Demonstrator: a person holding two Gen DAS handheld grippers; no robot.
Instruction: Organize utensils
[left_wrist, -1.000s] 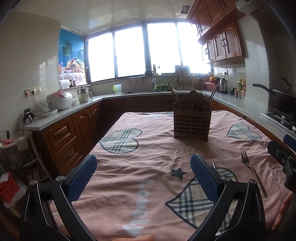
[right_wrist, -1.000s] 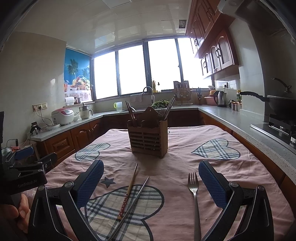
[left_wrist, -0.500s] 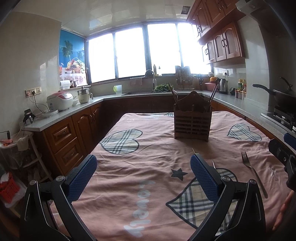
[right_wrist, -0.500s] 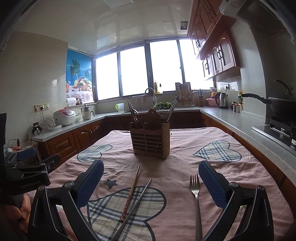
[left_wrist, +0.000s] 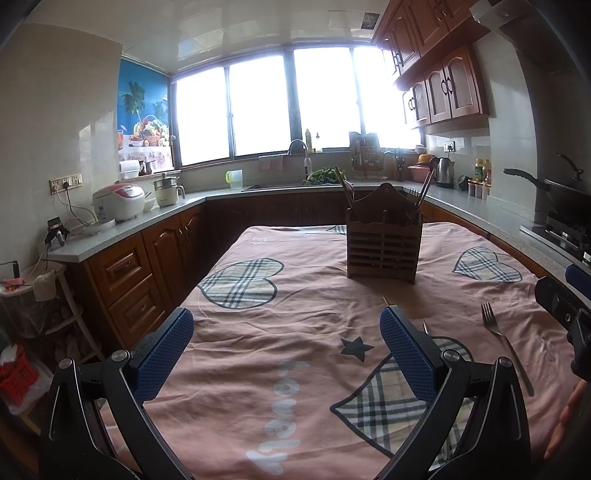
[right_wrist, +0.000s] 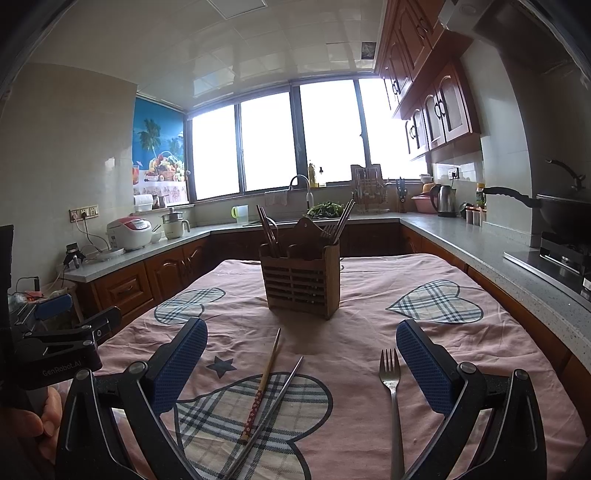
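A wooden utensil holder (right_wrist: 301, 280) with several utensils in it stands mid-table; it also shows in the left wrist view (left_wrist: 382, 245). In the right wrist view a wooden chopstick (right_wrist: 263, 384), a metal chopstick (right_wrist: 269, 410) and a metal fork (right_wrist: 392, 391) lie on the pink cloth. My right gripper (right_wrist: 301, 363) is open and empty, with the chopsticks and fork between its fingers. My left gripper (left_wrist: 286, 352) is open and empty over bare cloth; the fork (left_wrist: 506, 345) lies to its right. The chopsticks are mostly hidden behind its right finger (left_wrist: 406, 354).
The table wears a pink cloth with plaid hearts (right_wrist: 436, 301). Kitchen counters run around it, with a rice cooker (left_wrist: 118, 201), a kettle (right_wrist: 445, 199) and a wok on the stove (right_wrist: 561, 210). The other gripper shows at the left edge (right_wrist: 55, 347).
The right gripper view has tilted slightly upward and drawn back a little; the holder sits lower in frame. The left gripper has hardly moved. Both stay open.
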